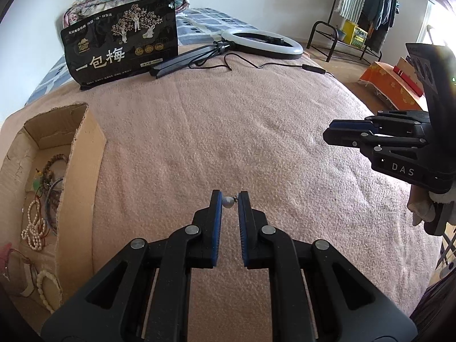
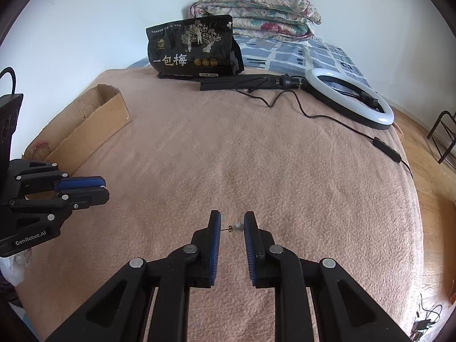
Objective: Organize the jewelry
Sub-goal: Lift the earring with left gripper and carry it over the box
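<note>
Left wrist view: a pearl earring is pinched at the tips of the left gripper, with the cardboard box of jewelry lying to its left.
In the right wrist view a second pearl earring is clamped crosswise by the right gripper; the box interior is hidden there, and the stud posts are barely made out.

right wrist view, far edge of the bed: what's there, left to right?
Cardboard box → black snack bag → folded floral quilt behind it → black folded stand of the light → white ring light → inline cable switch.
</note>
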